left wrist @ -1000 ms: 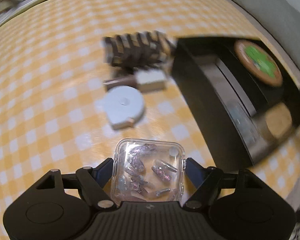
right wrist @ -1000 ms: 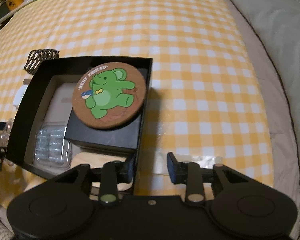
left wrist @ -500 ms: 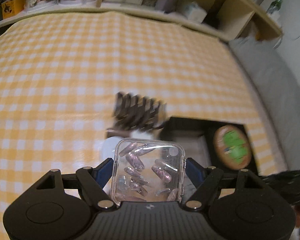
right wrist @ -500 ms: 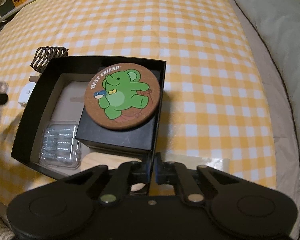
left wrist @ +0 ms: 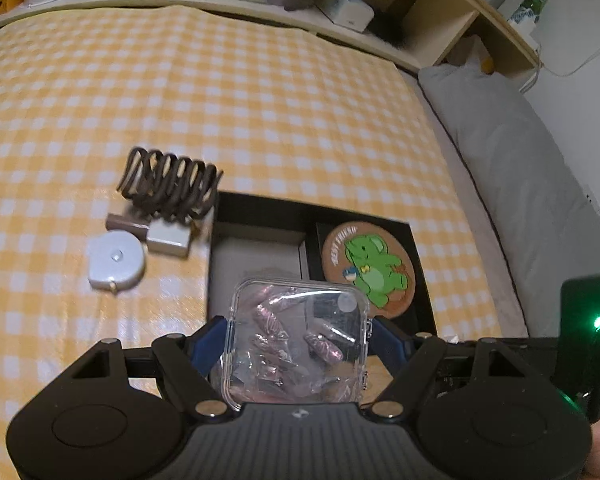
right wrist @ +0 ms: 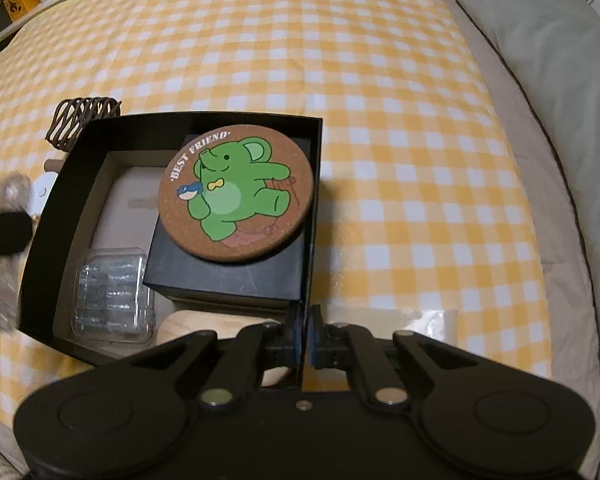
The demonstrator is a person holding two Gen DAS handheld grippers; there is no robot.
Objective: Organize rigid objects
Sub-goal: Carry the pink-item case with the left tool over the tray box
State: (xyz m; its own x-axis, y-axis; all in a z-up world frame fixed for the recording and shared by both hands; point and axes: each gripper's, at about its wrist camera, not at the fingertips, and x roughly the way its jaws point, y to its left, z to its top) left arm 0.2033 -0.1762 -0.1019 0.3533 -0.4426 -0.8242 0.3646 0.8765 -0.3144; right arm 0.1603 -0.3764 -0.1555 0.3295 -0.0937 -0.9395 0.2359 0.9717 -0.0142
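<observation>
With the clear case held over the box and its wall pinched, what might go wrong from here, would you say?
1. The left tongs grip the clear case only by its edges, so the smooth plastic might slip.
2. The black box is crowded: a blister pack and an inner box leave little room.
3. The coaster overhangs that inner box and may get knocked.

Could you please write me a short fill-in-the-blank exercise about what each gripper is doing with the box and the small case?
1. The left gripper holds a clear plastic ____.
2. The right gripper is shut on the wall of the ____ box.
3. The round coaster in the box shows a ____ elephant.

Missing words: case; black; green
</observation>
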